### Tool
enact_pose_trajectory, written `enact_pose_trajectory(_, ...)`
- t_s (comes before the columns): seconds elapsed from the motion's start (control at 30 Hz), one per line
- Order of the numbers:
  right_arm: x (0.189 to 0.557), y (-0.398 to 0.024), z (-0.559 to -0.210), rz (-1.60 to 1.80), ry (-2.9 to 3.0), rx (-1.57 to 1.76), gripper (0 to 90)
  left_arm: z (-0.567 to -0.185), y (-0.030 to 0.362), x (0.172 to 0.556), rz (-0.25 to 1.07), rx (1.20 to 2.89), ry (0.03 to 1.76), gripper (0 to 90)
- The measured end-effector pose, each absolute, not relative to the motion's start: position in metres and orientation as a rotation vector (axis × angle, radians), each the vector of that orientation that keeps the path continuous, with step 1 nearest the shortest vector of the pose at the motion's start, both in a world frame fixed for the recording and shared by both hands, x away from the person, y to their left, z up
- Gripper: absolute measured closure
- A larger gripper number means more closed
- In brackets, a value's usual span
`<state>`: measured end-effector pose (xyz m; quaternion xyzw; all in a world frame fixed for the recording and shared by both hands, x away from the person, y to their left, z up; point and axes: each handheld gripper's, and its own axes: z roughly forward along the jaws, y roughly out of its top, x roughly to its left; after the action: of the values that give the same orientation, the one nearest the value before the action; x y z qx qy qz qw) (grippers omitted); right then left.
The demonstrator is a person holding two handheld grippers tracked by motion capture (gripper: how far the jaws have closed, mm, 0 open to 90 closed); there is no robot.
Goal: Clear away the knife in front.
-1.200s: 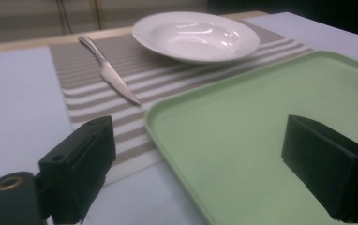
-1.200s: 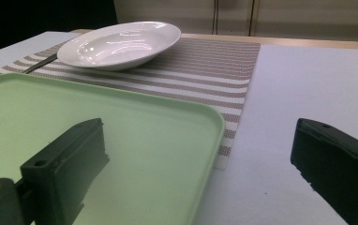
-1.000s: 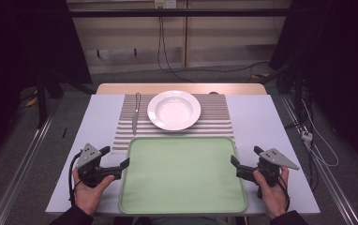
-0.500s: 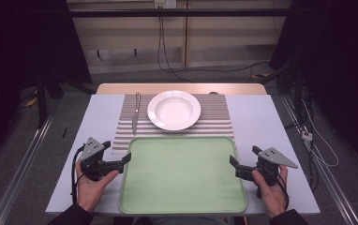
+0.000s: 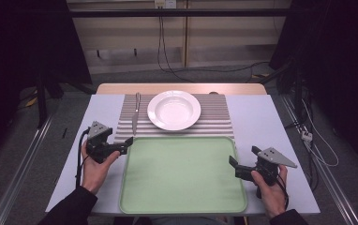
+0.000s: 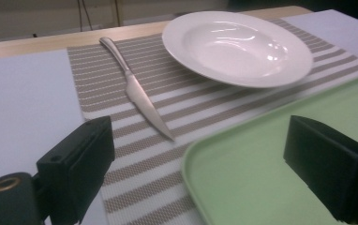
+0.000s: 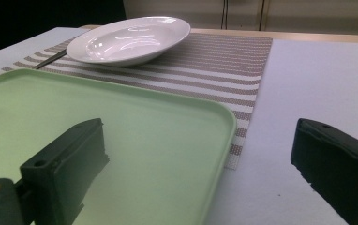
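Nearest, a green tray [image 5: 182, 176] lies on the pale table cover [image 5: 271, 117]; the left gripper [image 5: 126, 143] and right gripper [image 5: 232, 161] flank its corners, jaws apart, holding nothing. Beyond, a striped mat [image 5: 214, 117] carries a knife [image 5: 135, 112] beside a white plate [image 5: 174, 109]; farther off, cables [image 5: 167, 47] trail over a dim floor.

1. We are looking along the right gripper [image 7: 200, 173], its two black jaws standing wide apart with nothing between them.
2. We are seeing the green tray's [image 7: 135, 126] corner lying between them.
3. Beyond, a white plate [image 7: 130, 40] is sitting on the striped mat [image 7: 214, 65].
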<state>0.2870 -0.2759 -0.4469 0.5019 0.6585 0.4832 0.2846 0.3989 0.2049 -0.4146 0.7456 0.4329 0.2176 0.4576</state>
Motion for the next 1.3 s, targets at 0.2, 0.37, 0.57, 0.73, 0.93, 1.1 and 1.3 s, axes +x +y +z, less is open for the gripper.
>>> enact_pose_trajectory(0.2,0.287,-0.277,-0.447,1.299,1.761,1.347,3.5,-0.415,0.204,0.419,0.507,1.853,1.082,5.9)
enact_pose_trajectory(0.37,0.289,-0.276,-0.448,1.305,1.765,1.348,3.5,-0.414,0.2,0.44,0.521,1.864,1.095,7.4)
enact_pose_trajectory(0.57,0.29,-0.275,-0.448,1.31,1.772,1.345,3.6,-0.411,0.195,0.46,0.525,1.893,1.118,10.8)
enact_pose_trajectory(0.73,0.29,-0.276,-0.448,1.312,1.767,1.358,3.8,-0.41,0.191,0.487,0.504,1.889,1.162,10.7)
enact_pose_trajectory(0.93,0.289,-0.277,-0.449,1.32,1.774,1.359,4.3,-0.412,0.187,0.51,0.532,1.889,1.193,14.6)
enact_pose_trajectory(1.1,0.288,-0.277,-0.449,1.322,1.78,1.354,4.4,-0.415,0.181,0.529,0.569,1.942,1.211,16.3)
enact_pose_trajectory(1.3,0.288,-0.277,-0.449,1.318,1.778,1.36,4.8,-0.425,0.177,0.549,0.574,1.976,1.236,21.1)
